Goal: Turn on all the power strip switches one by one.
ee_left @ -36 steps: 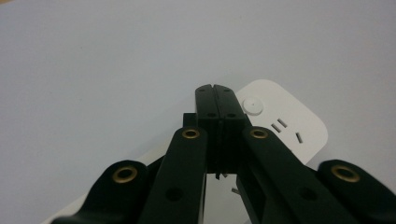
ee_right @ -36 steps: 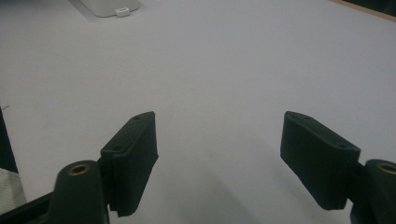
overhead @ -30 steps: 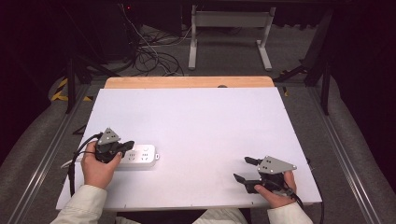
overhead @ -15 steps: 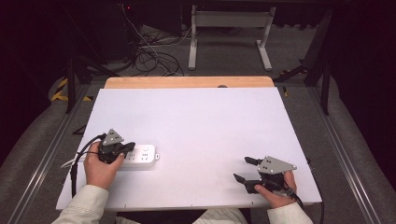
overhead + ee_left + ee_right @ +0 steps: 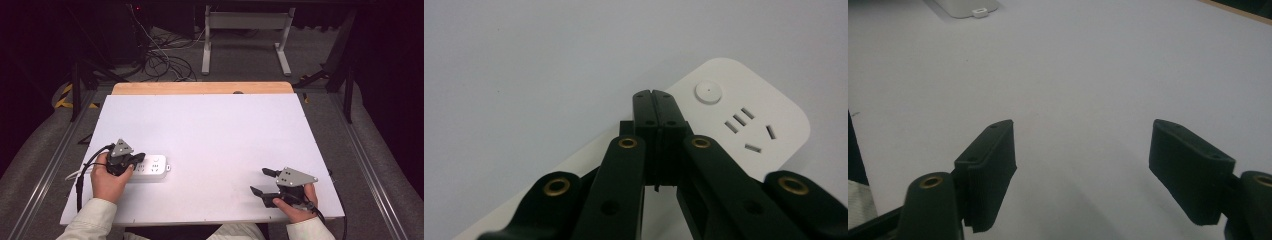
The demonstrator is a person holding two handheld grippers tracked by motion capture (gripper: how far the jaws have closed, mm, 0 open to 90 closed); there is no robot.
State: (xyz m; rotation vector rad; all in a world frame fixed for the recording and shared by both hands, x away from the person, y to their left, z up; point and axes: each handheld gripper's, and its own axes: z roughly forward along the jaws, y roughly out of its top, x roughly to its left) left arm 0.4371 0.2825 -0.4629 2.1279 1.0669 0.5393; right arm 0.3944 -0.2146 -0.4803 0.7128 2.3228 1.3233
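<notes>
White power strip [image 5: 150, 167] — rounded corners, round button, socket slots — flat on bench [image 5: 210, 135], near-left. Left gripper [image 5: 655, 95] closed, tips over strip. Right gripper [image 5: 1080, 170] open, empty. Unchanged from earlier frame.

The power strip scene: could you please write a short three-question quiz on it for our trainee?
1. True or false: the left gripper has its jaws closed together above the white power strip.
2. Which gripper stands open over bare table? A) left B) right
3. Fill in: the power strip lies near the table's ____ edge in the high view.

Key: 1 true; 2 B, the right gripper, with nothing between its jaws; 3 left.
</notes>
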